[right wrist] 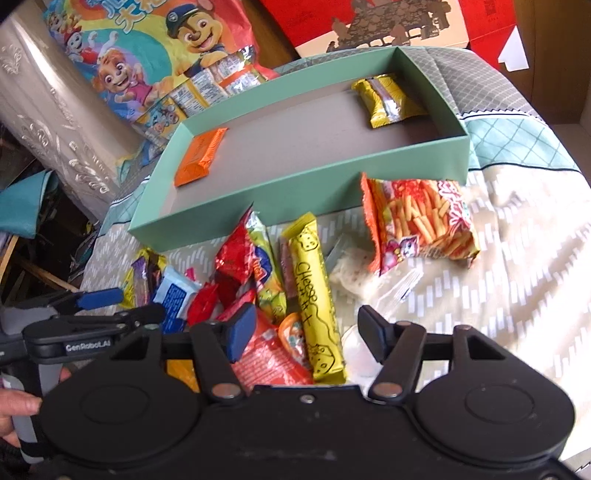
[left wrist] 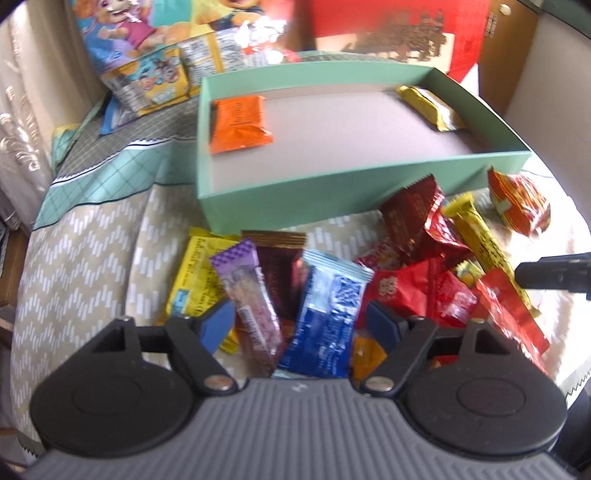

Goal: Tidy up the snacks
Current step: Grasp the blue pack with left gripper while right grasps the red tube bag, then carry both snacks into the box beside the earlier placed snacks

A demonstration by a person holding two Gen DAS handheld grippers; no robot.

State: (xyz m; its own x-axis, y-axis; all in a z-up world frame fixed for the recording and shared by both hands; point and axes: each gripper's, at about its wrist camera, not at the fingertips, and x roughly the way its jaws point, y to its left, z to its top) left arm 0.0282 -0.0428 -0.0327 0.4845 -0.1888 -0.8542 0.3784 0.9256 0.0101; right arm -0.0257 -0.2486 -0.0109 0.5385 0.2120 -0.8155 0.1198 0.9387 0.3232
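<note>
A green box (left wrist: 354, 181) (right wrist: 295, 181) holds an orange packet (left wrist: 240, 123) (right wrist: 199, 157) at its left end and a yellow packet (left wrist: 430, 107) (right wrist: 389, 99) at its right end. A pile of snacks lies in front of it. My left gripper (left wrist: 301, 323) is open over the pile, with a purple bar (left wrist: 247, 295) and a blue packet (left wrist: 328, 314) between its fingers. My right gripper (right wrist: 306, 332) is open over a yellow cheese stick (right wrist: 314, 295) and red packets (right wrist: 236, 258). The left gripper shows in the right wrist view (right wrist: 99, 299).
An orange fries bag (right wrist: 421, 221) (left wrist: 517, 203) lies right of the pile. Cartoon snack bags (left wrist: 147, 77) (right wrist: 207, 88) and a red carton (left wrist: 388, 26) stand behind the box. The patterned cloth (left wrist: 92, 240) drops off at the left.
</note>
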